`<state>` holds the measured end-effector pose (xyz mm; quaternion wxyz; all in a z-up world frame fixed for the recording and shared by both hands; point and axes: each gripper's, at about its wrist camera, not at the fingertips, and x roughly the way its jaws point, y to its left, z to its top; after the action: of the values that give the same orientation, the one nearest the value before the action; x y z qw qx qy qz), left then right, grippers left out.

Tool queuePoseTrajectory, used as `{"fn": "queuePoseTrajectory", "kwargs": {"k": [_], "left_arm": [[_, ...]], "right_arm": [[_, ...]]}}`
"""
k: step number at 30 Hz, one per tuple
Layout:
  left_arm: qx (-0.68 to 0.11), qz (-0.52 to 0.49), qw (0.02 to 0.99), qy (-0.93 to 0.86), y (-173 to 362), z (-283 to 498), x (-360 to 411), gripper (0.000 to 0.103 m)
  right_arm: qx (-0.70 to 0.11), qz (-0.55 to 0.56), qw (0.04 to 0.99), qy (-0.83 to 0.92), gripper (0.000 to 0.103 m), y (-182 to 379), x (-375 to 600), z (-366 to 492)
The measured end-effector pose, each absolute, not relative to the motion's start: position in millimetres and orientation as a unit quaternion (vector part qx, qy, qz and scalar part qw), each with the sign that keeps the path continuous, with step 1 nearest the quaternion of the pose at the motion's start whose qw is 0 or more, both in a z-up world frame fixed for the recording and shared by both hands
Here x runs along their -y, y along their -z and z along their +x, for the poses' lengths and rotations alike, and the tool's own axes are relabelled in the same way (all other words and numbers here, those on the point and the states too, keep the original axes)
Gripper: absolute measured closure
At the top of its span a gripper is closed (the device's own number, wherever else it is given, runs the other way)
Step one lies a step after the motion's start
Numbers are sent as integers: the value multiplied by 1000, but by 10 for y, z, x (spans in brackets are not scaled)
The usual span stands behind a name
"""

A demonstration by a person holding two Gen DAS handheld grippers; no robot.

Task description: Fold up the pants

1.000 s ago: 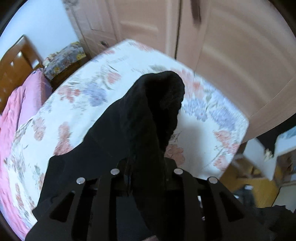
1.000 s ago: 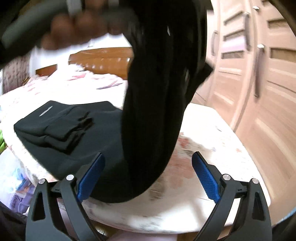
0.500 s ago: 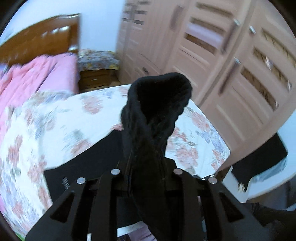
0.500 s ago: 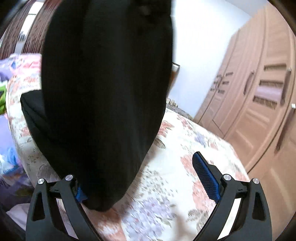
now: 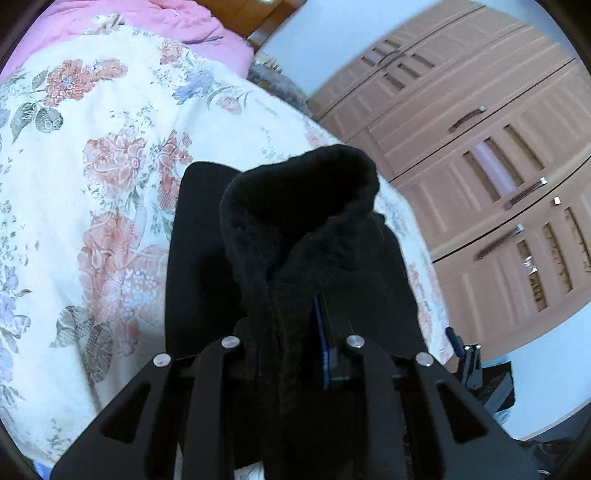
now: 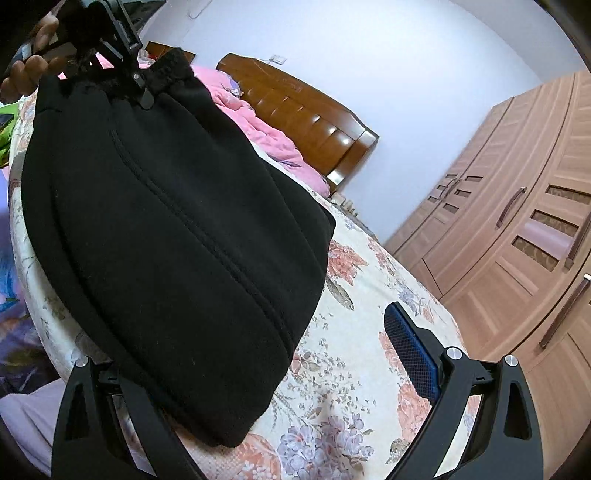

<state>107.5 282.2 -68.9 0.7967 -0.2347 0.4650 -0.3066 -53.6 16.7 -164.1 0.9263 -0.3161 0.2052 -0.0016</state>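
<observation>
Left wrist view, nearest the lens at bottom centre: the left gripper [image 5: 291,332] is clamped on a thick bunched edge of the black pants [image 5: 295,229], with a blue pad edge showing just right of the cloth. The bunch rises up the middle of the frame into a rounded fold; behind it more of the same fabric lies flat on the floral bedspread [image 5: 92,184], which fills the left half. At the lower right a small blue-tipped black part [image 5: 466,356] sits off the bed edge; cannot tell what it is. Farther off, pink bedding [image 5: 177,22] at the top left, and a wooden wardrobe [image 5: 498,166] across the right. Right wrist view: the right gripper [image 6: 258,354] spans the bottom of the frame with its jaws wide apart, the blue pad of one finger [image 6: 412,349] bare at lower right; the other finger is hidden behind the hanging cloth, so contact on that side cannot be told. The pants hang as a broad black panel over the left and centre, their lower edge resting on the bedspread. At the upper left the left gripper pinches their top edge, with a hand [image 6: 27,66] behind it. Beyond, a wooden headboard [image 6: 306,114] and the wardrobe at the right.
</observation>
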Motion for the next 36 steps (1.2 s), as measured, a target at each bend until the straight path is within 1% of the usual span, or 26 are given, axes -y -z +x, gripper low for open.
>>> {"fn": "queuePoseTrajectory", "kwargs": {"k": [4, 6, 9, 11, 13, 14, 15, 16, 18, 21, 23, 24, 26, 28, 31, 33, 36], "left_arm": [[-437, -229, 809, 318, 491, 1057, -2845, 83], [-433, -227, 814, 314, 483, 1109, -2892, 83], [-457, -224, 810, 292, 706, 1186, -2958, 83], [-464, -236, 805, 284, 901, 1181, -3015, 80], [-449, -267, 800, 295, 976, 1146, -3117, 71], [-443, -265, 804, 295, 959, 1112, -3127, 68], [-436, -256, 813, 290, 917, 1074, -3124, 61], [-430, -239, 829, 267, 835, 1020, -3131, 44], [-403, -214, 866, 205, 610, 878, -3212, 28], [-355, -196, 898, 172, 238, 578, -3257, 27], [-319, -160, 916, 185, -56, 315, -3086, 22], [-308, -145, 918, 203, -151, 226, -2969, 19], [-303, -108, 915, 245, -260, 84, -2606, 17], [-323, -67, 903, 274, -226, 79, -2196, 17], [-355, -7, 892, 282, -17, 177, -1678, 17], [-376, 24, 885, 272, 130, 199, -1488, 19], [-397, 72, 876, 266, 393, 156, -1373, 19]], "right_arm": [[-192, -320, 928, 6, 10, 1557, -242, -568], [-192, -330, 924, 4, 10, 1577, -290, -550], [-193, -347, 918, -8, 10, 1630, -355, -590], [-197, -343, 917, -57, 10, 1603, -370, -663], [-206, -319, 917, -124, 10, 1501, -348, -753], [-207, -309, 918, -139, 10, 1448, -328, -778], [-208, -296, 920, -148, 10, 1381, -298, -793], [-213, -275, 923, -162, 10, 1283, -237, -792], [-212, -230, 930, -193, 10, 1110, -108, -801], [-214, -141, 942, -215, 10, 826, 160, -710], [-222, -94, 945, -219, 10, 707, 330, -538], [-225, -85, 946, -216, 10, 686, 350, -466], [-246, -94, 947, -182, 9, 705, 359, -234], [-257, -102, 949, -154, 9, 751, 402, 30], [-295, -67, 944, -131, 9, 865, 524, 431], [-323, -57, 935, -133, 9, 921, 556, 655], [-341, -68, 926, -145, 9, 958, 454, 964]]}}
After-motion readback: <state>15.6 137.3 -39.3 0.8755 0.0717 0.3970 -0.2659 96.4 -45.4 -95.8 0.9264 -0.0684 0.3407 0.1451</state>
